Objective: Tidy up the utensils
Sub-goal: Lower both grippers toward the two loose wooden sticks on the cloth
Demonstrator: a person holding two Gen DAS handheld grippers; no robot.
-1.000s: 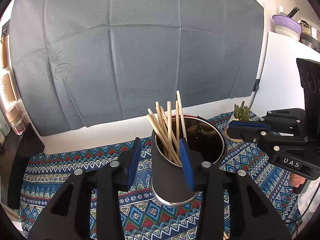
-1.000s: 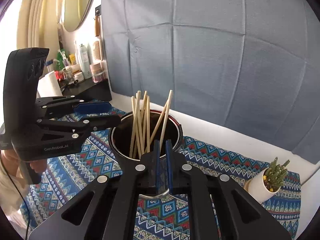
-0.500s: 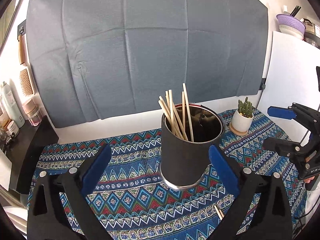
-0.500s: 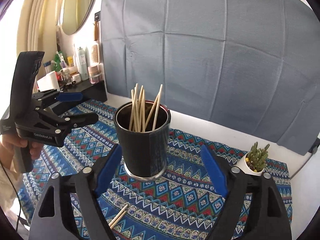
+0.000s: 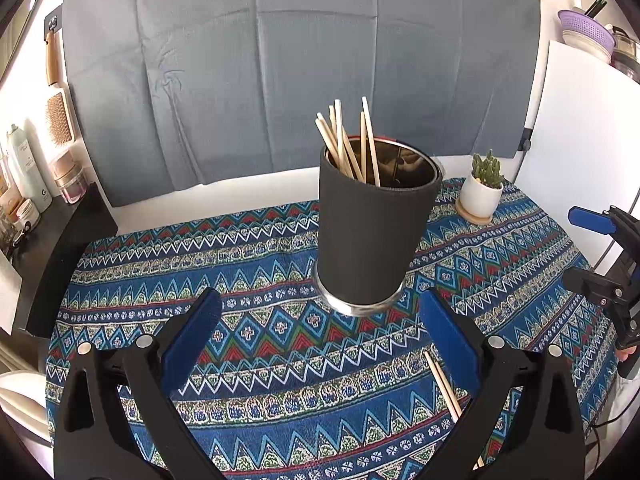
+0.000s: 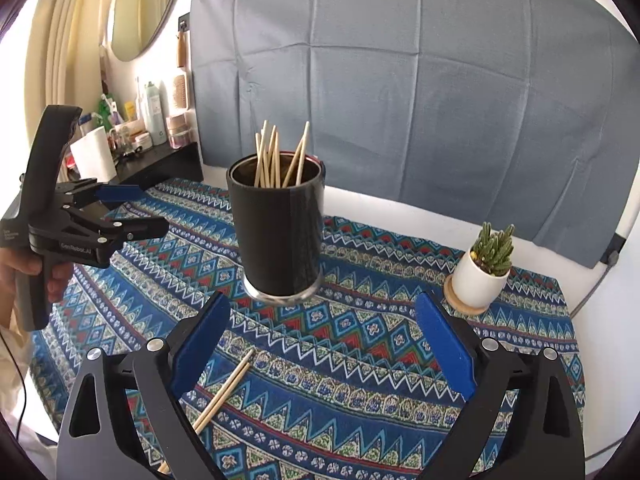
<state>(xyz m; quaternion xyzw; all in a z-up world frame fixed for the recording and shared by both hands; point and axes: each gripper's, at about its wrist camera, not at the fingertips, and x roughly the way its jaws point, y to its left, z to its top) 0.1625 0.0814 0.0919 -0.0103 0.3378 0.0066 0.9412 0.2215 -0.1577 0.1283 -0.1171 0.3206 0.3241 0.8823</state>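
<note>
Both wide open, empty: left tool, right tool. Holder mid-counter; loose chopsticks near front edge. Risk: pinching one only, or nudging them off the edge.

Bright daylight, sharp focus, fisheye-warped dark edges

Black holder, pale wooden chopsticks, blue zigzag-patterned tablecloth, white pot

"GenRobot.AI" in white on the side of the left gripper's black body.
</note>
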